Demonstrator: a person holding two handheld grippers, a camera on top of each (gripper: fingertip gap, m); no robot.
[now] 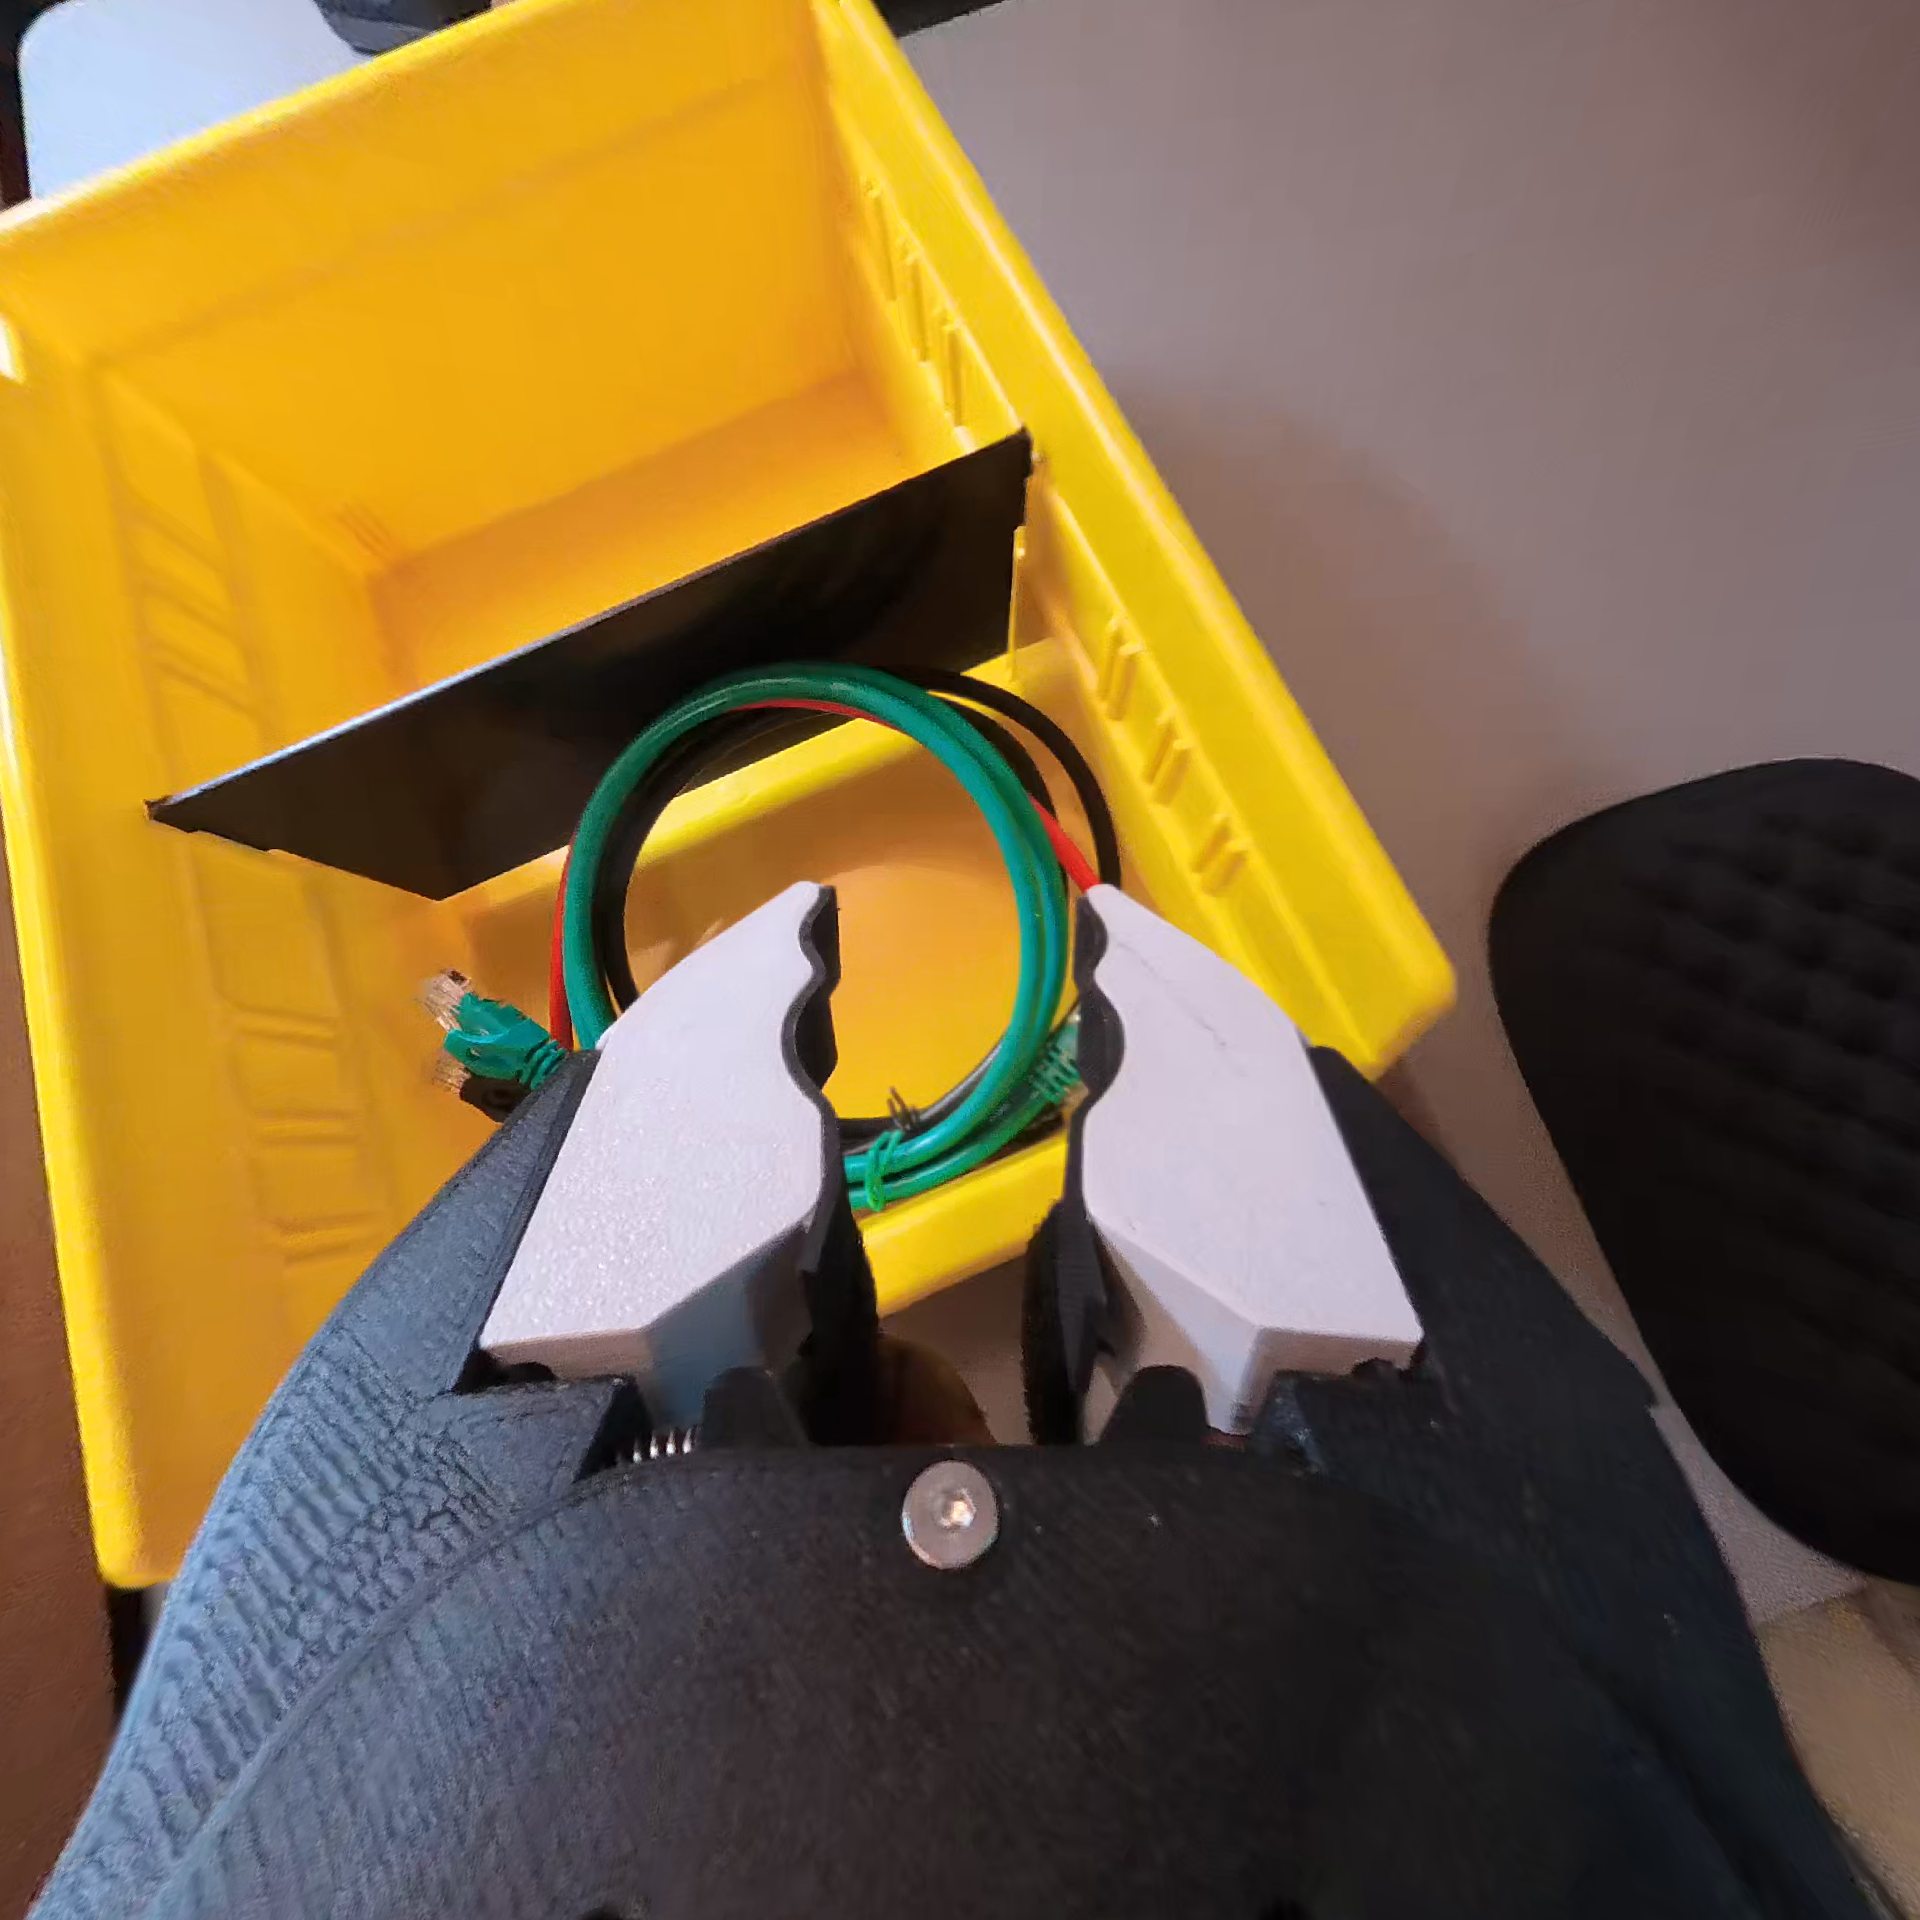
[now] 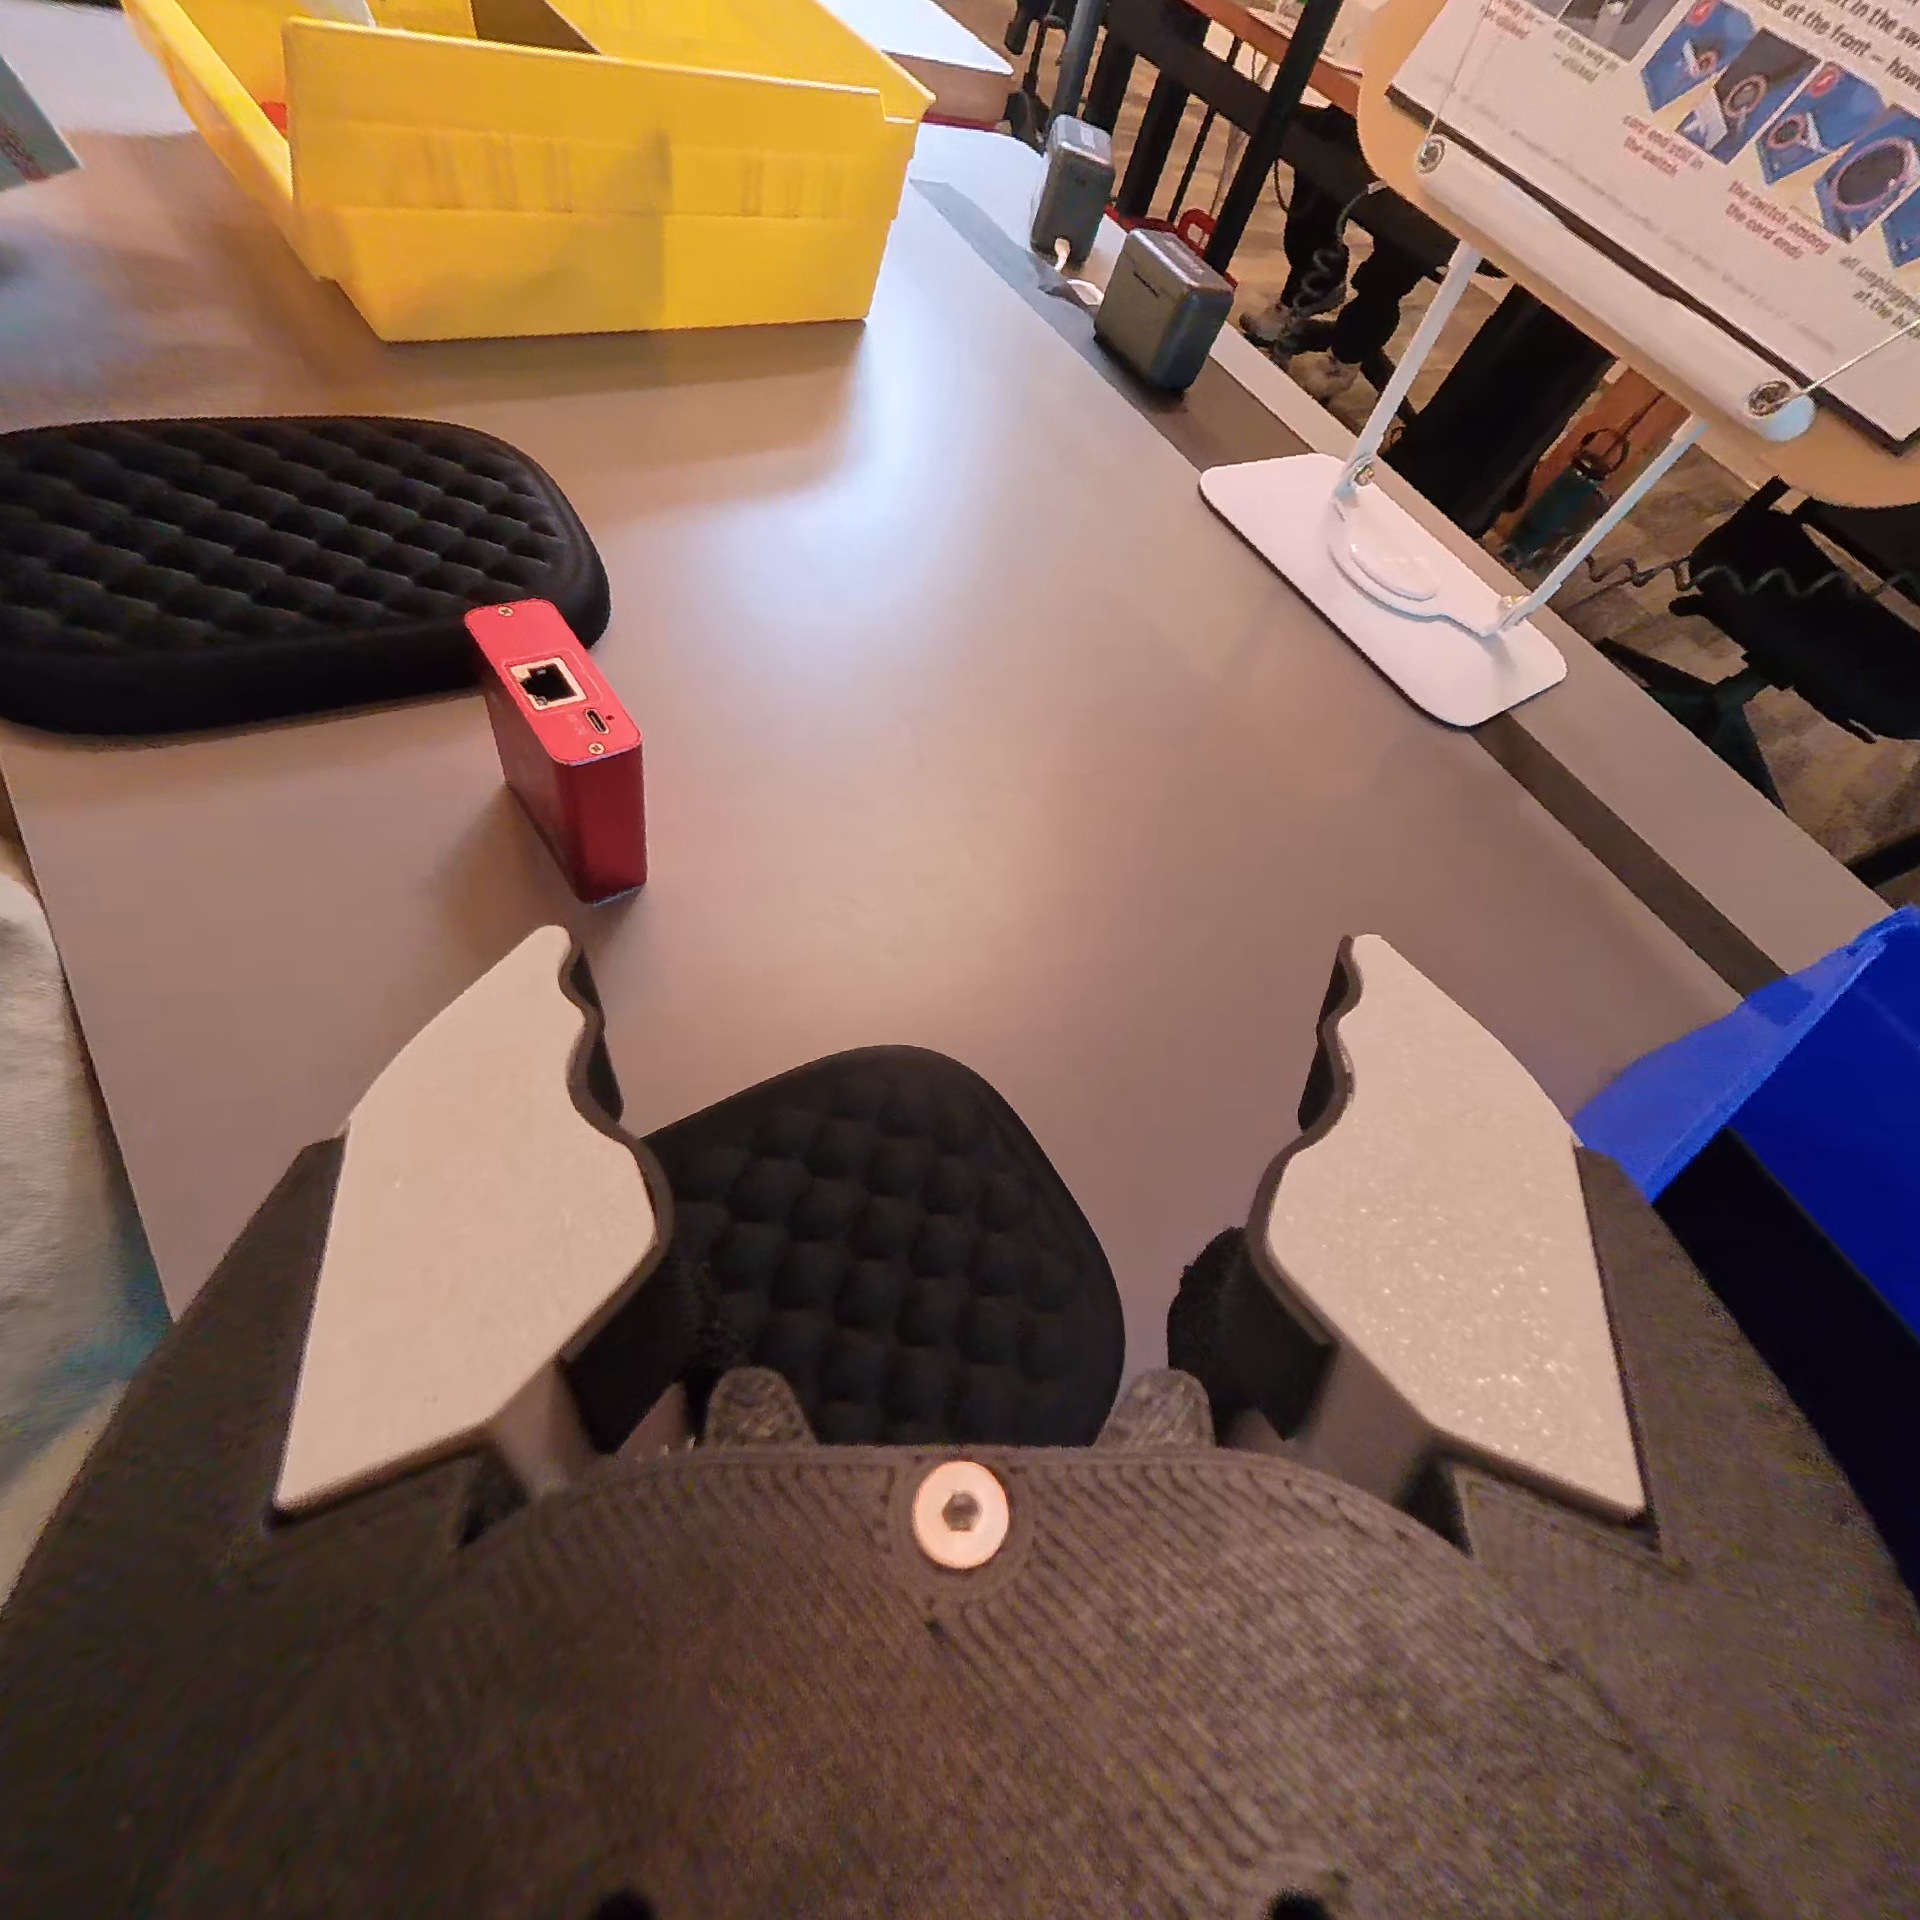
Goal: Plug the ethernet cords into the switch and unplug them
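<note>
In the left wrist view, a coil of green, red and black ethernet cords (image 1: 997, 810) lies in the near compartment of a yellow bin (image 1: 520, 343), in front of a black divider (image 1: 665, 686). Green plugs (image 1: 488, 1039) stick out at the coil's left. My left gripper (image 1: 956, 914) is open above the coil, fingers either side of it, holding nothing. In the right wrist view, a small red switch (image 2: 566, 738) stands on the grey table (image 2: 987, 675) with one port facing me. My right gripper (image 2: 961, 961) is wide open and empty, right of and nearer than the switch.
A black padded rest (image 2: 260, 561) lies behind the switch, another (image 2: 883, 1226) under my right gripper. The yellow bin (image 2: 582, 197) is at the far left. A white stand (image 2: 1392, 582) holding an instruction sheet, two grey chargers (image 2: 1158, 312) and a blue bin (image 2: 1787, 1101) line the right edge. Left tips to right tips: about 45 cm. Measured from the fingertips, the small red switch (image 2: 566, 738) is 10 cm or so from the right gripper and 35 cm from the left.
</note>
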